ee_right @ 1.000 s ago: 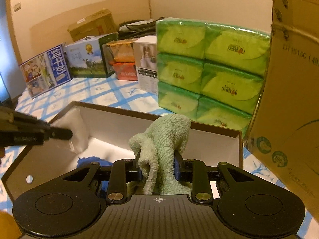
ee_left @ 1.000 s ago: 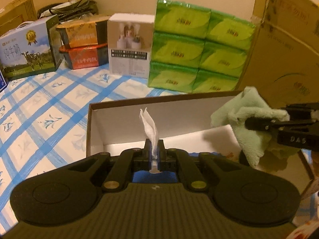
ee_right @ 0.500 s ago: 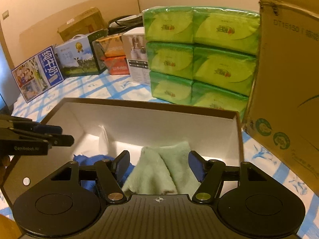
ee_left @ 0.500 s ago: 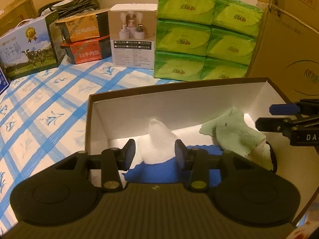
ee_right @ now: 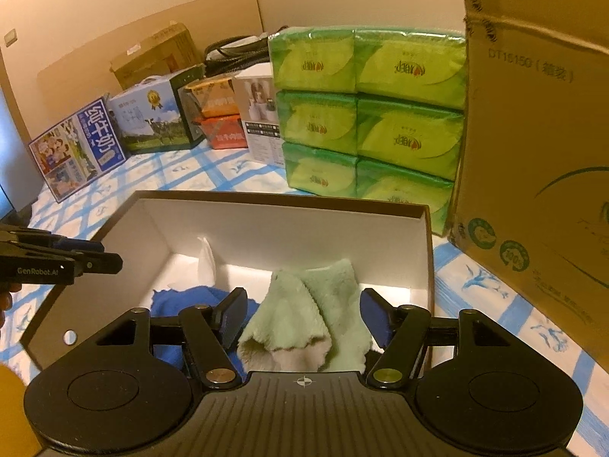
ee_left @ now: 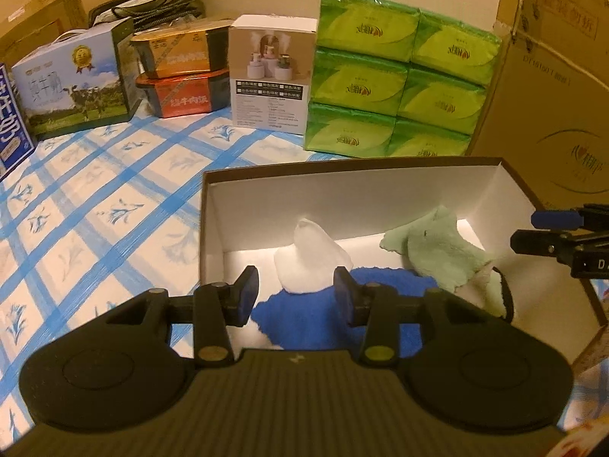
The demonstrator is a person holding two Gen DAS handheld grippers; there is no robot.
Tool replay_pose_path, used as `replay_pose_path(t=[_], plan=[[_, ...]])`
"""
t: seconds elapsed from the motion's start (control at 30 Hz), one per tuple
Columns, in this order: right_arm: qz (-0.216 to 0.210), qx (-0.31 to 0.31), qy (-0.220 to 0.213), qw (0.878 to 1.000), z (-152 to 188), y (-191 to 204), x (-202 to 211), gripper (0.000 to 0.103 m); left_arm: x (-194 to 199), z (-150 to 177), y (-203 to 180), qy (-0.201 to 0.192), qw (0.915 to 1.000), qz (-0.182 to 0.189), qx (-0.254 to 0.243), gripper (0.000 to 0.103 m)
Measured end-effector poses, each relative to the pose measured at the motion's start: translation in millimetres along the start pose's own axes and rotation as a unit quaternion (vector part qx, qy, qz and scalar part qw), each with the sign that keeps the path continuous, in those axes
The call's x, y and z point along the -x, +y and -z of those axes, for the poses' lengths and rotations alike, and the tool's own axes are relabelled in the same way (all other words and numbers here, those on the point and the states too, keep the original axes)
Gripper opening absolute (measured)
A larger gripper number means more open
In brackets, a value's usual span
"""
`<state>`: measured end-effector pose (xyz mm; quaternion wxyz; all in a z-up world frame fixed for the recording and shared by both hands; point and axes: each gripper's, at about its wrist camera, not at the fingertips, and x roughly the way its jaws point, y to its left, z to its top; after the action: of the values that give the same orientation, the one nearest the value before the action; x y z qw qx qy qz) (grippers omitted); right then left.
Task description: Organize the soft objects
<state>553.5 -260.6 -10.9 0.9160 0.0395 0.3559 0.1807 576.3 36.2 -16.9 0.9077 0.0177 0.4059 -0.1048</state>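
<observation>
Both drops just made into the open cardboard box [ee_left: 510, 175]: left gripper [ee_left: 296, 292] newly parted and empty, white tissue [ee_left: 310, 257] lying loose on a blue cloth [ee_left: 380, 280]; right gripper [ee_right: 303, 314] opened wider, green towel [ee_right: 316, 304] slumped between its pads, apparently untouched. Nothing held now. Probably free to fetch further soft items.

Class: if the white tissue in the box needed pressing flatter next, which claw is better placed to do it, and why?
Left. The left claw is open with the tissue standing right between its fingers; the right claw sits open over the green cloth, further along the box.
</observation>
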Motion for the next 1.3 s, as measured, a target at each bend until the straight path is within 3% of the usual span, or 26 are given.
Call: replay_pose_path(t=[0.47,0.83,1.3], plan=[[-0.019,-0.009,-0.018,1.0,33,9,73,0.066,81,41,14,-0.017,0.9992,0.011,0.035,0.04],[-0.046,-0.008,-0.044,0.998,82,40,138,0.066,163,108,33,-0.048,0.9951,0.014,0.085,0.039],[-0.053,-0.021,-0.066,0.996,151,88,200,0.066,250,193,0,-0.082,0.9892,-0.024,0.119,0.042]])
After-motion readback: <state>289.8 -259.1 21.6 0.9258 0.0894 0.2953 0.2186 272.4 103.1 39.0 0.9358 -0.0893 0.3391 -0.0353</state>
